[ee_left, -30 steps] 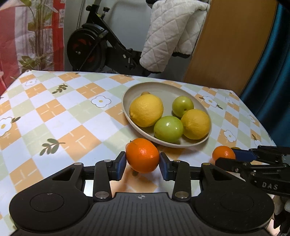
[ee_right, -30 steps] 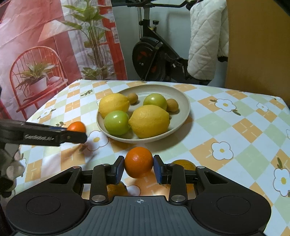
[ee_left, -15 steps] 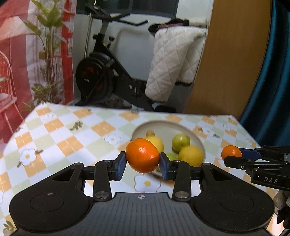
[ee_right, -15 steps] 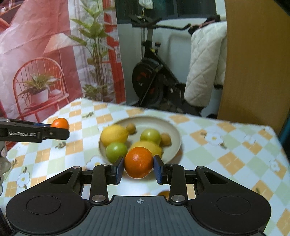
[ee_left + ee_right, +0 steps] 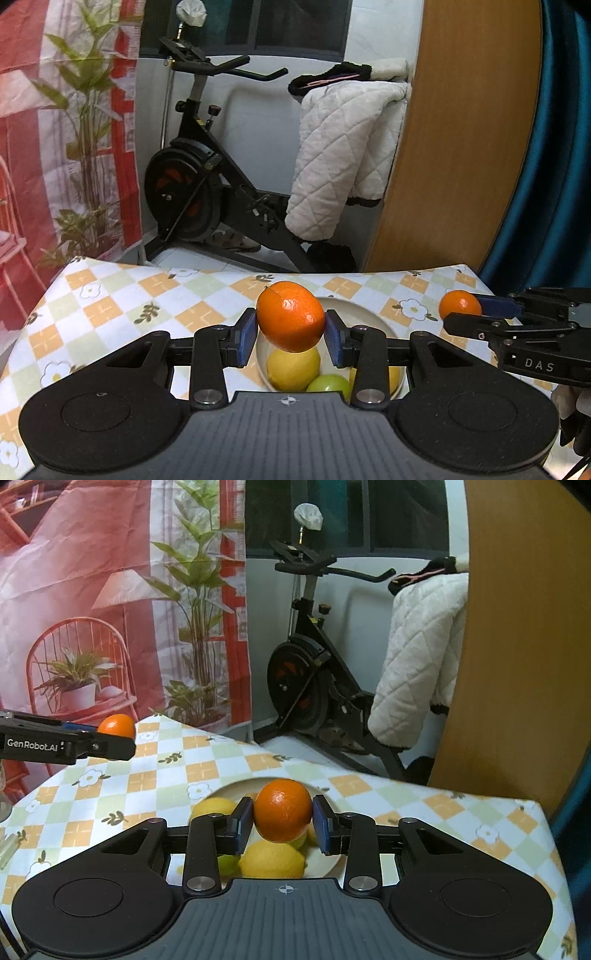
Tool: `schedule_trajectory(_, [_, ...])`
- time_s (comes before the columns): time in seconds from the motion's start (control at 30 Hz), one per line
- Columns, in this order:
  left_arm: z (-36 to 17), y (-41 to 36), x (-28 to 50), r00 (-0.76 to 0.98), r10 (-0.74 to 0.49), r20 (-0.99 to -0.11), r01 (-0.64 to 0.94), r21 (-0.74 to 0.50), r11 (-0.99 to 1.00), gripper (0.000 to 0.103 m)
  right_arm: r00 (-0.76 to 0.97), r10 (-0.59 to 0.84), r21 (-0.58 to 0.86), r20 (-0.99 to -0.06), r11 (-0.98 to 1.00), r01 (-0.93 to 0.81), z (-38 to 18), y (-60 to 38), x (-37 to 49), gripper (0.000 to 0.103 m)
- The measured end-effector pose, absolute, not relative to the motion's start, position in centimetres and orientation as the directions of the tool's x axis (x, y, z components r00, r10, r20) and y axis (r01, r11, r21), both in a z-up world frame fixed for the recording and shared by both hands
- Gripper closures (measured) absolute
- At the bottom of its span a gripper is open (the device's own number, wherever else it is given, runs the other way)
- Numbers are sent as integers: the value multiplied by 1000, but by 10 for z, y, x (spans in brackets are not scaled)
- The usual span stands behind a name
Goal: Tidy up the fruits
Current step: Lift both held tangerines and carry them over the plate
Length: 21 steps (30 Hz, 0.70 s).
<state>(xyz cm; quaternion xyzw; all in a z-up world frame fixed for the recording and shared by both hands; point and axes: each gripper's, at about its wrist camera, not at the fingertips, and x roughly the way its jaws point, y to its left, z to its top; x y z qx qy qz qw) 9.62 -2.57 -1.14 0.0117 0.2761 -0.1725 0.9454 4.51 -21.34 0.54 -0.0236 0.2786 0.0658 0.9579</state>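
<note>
Gripping oranges (image 5: pixel 290 316) above plate (image 5: pixel 373 317), both tongs (image 5: pixel 290 338).

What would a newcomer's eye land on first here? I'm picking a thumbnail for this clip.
The left hand-held gripper clamps a bright orange dead centre, raised above a plate of lemons and green fruit on the checked tablecloth. The right hand-held gripper holds a second orange the same way. Behind the table stands a black exercise bike.
</note>
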Motion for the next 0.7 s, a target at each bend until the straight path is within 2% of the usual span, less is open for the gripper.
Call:
schedule_trajectory(0.53, [-68,-69,181,666,-374,-646,441,-64,895,62,772,153,-17,-616,978,-208,-34,-227,134,71])
schedule_trajectory(0.7, [-81,-75,208,629,-401,-666,460,-97,882,62,742,164,-14,-650,974,-227,-54,-228,166,71])
